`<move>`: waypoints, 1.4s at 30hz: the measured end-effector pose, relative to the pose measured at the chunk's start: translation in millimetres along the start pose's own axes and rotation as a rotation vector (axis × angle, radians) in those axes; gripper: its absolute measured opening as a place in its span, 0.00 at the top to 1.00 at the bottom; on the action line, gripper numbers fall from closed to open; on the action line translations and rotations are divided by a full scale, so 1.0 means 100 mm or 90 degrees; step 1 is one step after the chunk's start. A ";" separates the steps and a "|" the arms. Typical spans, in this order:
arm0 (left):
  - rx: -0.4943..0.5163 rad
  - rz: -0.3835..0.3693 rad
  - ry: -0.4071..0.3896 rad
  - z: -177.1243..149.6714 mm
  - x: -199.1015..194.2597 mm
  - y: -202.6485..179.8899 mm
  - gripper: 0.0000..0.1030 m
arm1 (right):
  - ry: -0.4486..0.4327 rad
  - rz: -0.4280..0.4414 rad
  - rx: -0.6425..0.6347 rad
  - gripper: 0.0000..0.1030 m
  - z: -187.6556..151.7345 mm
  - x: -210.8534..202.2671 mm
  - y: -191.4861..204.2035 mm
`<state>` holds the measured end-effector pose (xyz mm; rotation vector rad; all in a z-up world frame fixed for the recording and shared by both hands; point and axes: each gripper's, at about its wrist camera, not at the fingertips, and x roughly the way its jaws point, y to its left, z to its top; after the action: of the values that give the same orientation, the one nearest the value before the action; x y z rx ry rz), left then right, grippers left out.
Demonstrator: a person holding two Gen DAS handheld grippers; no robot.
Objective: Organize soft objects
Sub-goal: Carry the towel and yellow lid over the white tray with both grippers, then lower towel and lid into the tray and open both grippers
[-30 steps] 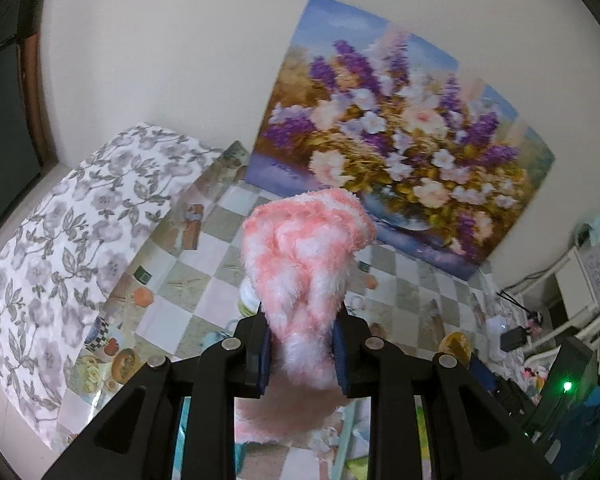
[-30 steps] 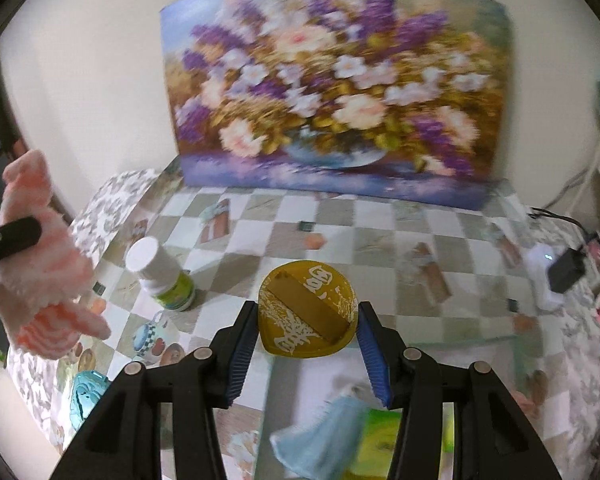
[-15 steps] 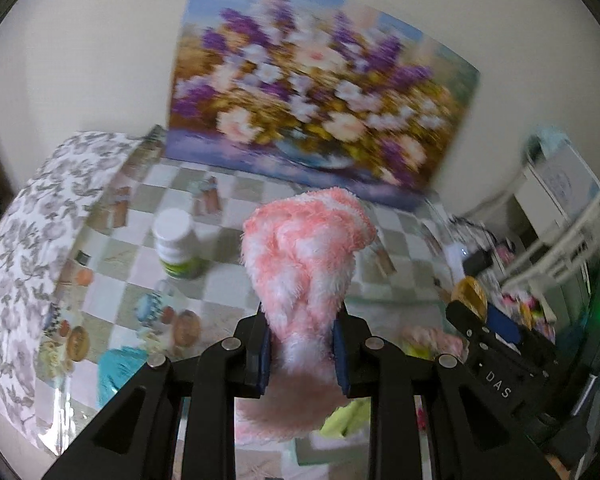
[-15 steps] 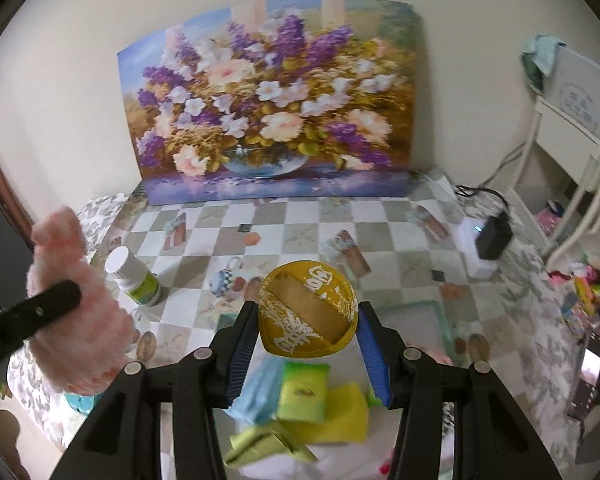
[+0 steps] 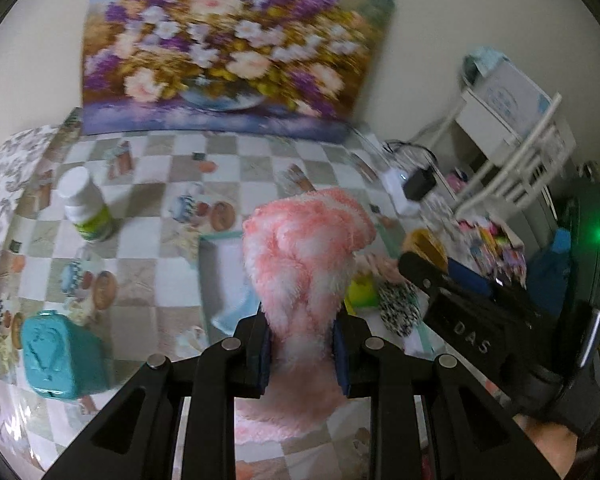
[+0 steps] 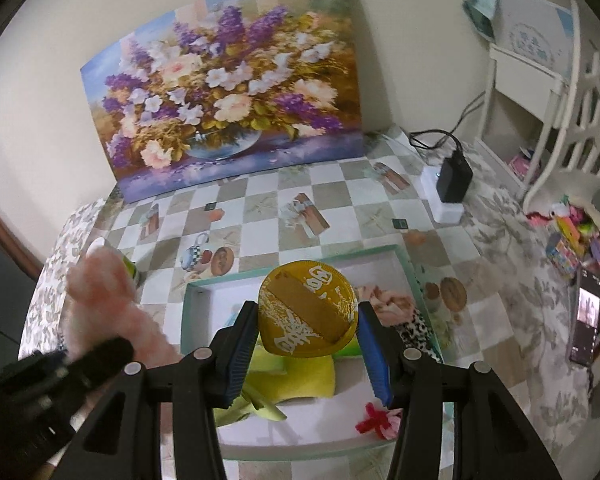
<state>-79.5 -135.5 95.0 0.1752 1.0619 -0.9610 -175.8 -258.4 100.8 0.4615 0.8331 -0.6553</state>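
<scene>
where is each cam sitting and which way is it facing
Left wrist: on the left tool, looking down along its fingers, shut on a pink fluffy cloth, over the checked table; the right tool crosses at right.
Right wrist: on the right tool, shut on a yellow round pad, over the white tray; the left tool enters lower left.
Shared: flower painting, tray, cloth.

One pink fuzzy sock (image 5: 306, 248), one yellow puff (image 6: 308, 308), one white bottle (image 5: 85, 206), one teal case (image 5: 60, 354), one tray (image 6: 204, 304).
</scene>
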 end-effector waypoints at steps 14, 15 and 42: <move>0.049 0.053 0.111 -0.30 0.77 -0.16 0.74 | 0.117 -0.017 0.051 0.49 -0.23 0.54 -0.31; 0.047 0.058 0.119 -0.32 0.82 -0.15 0.74 | 0.130 -0.018 0.052 0.49 -0.27 0.59 -0.32; -0.100 0.063 0.176 -0.40 1.22 0.45 0.51 | 0.265 -0.056 0.080 0.34 -0.61 1.15 -0.49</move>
<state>-55.6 -157.6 -36.5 0.2330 1.3644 -0.7751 -184.4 -296.3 -32.3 0.6916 1.2151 -0.7057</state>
